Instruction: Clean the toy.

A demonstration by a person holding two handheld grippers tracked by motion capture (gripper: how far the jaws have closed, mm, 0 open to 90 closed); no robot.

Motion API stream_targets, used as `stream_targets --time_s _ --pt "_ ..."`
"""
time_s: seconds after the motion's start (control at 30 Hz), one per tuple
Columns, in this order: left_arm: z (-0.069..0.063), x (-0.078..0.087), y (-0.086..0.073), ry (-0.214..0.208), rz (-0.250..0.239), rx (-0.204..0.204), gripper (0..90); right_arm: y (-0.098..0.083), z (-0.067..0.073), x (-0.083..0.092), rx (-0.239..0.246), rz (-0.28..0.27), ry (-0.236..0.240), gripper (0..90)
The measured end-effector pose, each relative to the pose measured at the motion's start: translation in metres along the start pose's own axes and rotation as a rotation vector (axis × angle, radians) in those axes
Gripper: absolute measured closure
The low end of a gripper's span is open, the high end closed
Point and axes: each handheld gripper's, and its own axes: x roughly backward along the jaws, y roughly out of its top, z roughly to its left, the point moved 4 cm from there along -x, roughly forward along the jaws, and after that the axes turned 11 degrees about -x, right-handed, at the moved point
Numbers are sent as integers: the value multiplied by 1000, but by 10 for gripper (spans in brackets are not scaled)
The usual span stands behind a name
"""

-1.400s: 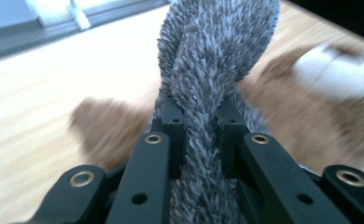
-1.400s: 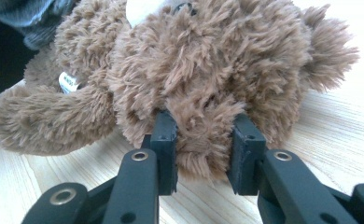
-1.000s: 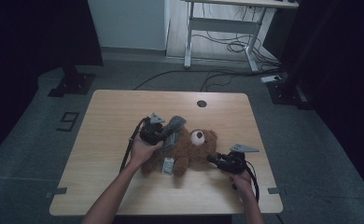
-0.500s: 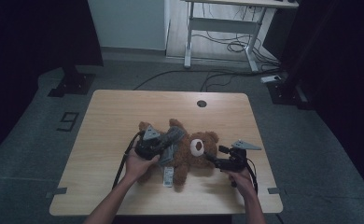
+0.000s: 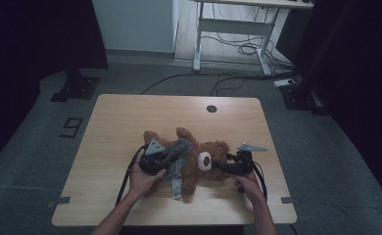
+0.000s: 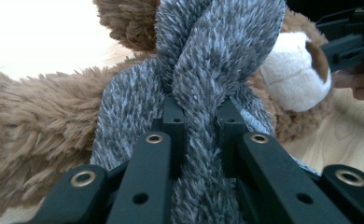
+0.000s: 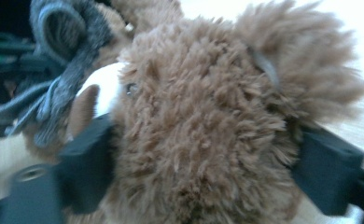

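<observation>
left tool [image 5: 165,159] clamped tight, right tool [image 5: 218,165] spread wide, jaws just closing, forearms low.

Lab: bare desks [image 5: 238,10], floor cables [image 5: 238,49]

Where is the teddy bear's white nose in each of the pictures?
High view: the white snout sits right of the table's middle, facing up, left of the right gripper.
Left gripper view: the snout is at the upper right, behind the grey scarf.
Right gripper view: the snout peeks out at middle left.
Shared landmark: the grey scarf, beside the snout in all three.
</observation>
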Motion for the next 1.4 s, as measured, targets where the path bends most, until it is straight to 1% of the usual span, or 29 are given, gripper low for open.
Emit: stream_targets --time_s 0.03,0.13,0.17,0.27,0.33,0.4,0.5,0.53,0.6,0.63,0.67,0.73,0.77,0.83,0.87,0.93,1.0,1.03,1.13,1.2,1.27,1.3,1.4 --pt "-1 1 1 -1 -1 2 783 -1 1 1 12 6 -1 256" --pt "-2 3 6 -1 -3 6 780 -4 2 5 7 18 -7 391" --pt "-3 4 9 -2 -6 10 779 -5 3 6 17 13 -11 432" --pt "-6 2 22 -19 -17 10 778 -10 6 8 50 -11 -14 507" --pt "-12 -3 34 -32 -22 -2 778 -12 6 10 66 -18 -19 538" --pt "-22 -12 48 -46 -24 -21 776 -13 8 11 86 -29 -29 557" --pt "-36 -31 68 -62 -9 -50 773 -13 11 11 104 -42 -46 568" --pt "-40 -38 74 -68 -4 -55 773 -13 11 11 104 -44 -47 570" --pt "-47 -51 86 -98 0 -41 773 -13 11 12 112 -42 -52 571" --pt "-51 -58 91 -100 2 -45 773 -14 12 11 116 -44 -55 571" --pt "-54 -65 95 -92 9 -57 773 -14 13 11 129 -46 -59 572" --pt "-59 -81 96 -87 43 -65 774 -14 13 12 149 -46 -69 572" --pt "-59 -85 94 -78 53 -72 774 -15 14 12 150 -46 -77 573" --pt "-58 -89 90 -76 47 -57 775 -15 12 12 144 -46 -90 576" --pt "-57 -88 88 -70 45 -56 775 -15 11 11 137 -49 -89 577" --pt "-53 -84 84 -46 50 -68 776 -15 11 11 131 -51 -93 580" --pt "-46 -75 78 -17 57 -67 776 -14 12 10 114 -51 -105 595" --pt "-43 -72 76 -6 64 -70 776 -14 12 10 109 -52 -107 599" --pt "-32 -61 64 21 78 -64 776 -13 10 11 91 -53 -111 608" --pt "-23 -50 54 15 63 -41 775 -13 9 11 80 -53 -106 610" --pt "-17 -37 46 7 35 -20 775 -13 9 11 84 -53 -100 610" --pt "-14 -28 42 9 23 -17 775 -13 9 11 85 -52 -98 610" --pt "-8 -11 35 28 2 -14 774 -12 8 11 80 -53 -92 610"
